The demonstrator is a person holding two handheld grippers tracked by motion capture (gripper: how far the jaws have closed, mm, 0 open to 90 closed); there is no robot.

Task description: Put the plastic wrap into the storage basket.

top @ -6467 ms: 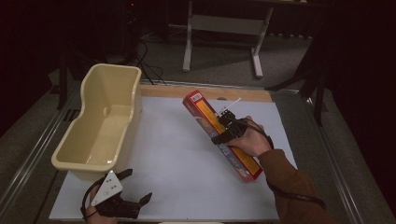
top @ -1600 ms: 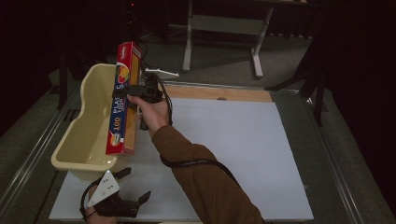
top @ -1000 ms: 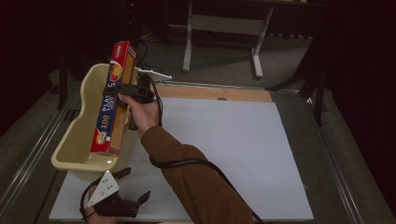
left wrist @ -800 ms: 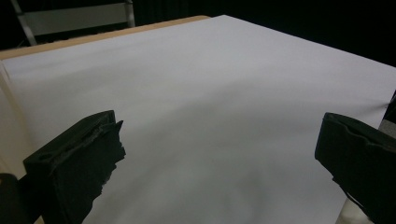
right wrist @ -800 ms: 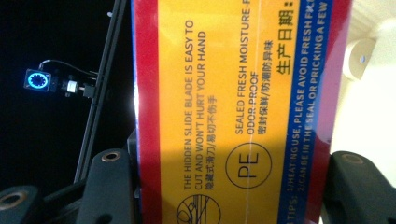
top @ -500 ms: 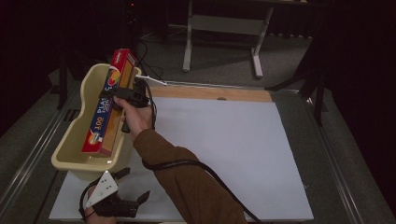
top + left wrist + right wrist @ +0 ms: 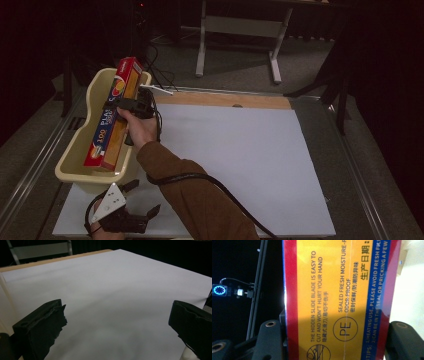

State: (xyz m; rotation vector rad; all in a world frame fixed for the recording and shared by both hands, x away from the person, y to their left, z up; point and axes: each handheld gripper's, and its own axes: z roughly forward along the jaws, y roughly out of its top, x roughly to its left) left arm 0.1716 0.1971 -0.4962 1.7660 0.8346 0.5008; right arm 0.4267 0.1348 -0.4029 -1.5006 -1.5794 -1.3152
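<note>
A long red, yellow and blue plastic wrap box [image 7: 114, 119] lies slanted inside the cream plastic tub [image 7: 75, 150] at the table's left, its far end sticking up over the tub's back rim. My right gripper [image 7: 131, 104] is shut on the box near its middle. In the right gripper view the box [image 7: 339, 297] sits between the two black jaws, its printed label up close. My left gripper [image 7: 131, 206] rests open at the table's front left, below the tub. Nothing but the white sheet [image 7: 120, 290] lies between the wide-apart jaws in the left gripper view.
A white sheet [image 7: 240, 165] covers the table, with a wooden strip [image 7: 225, 99] along its far edge. A black cable [image 7: 200, 179] trails across the brown sleeve. Metal rails run along both table sides. A table frame [image 7: 240, 30] stands on the floor behind.
The right gripper carried the box from the table's middle right over to the tub, then lowered and tilted it into the tub over the last second. The left gripper stayed still.
</note>
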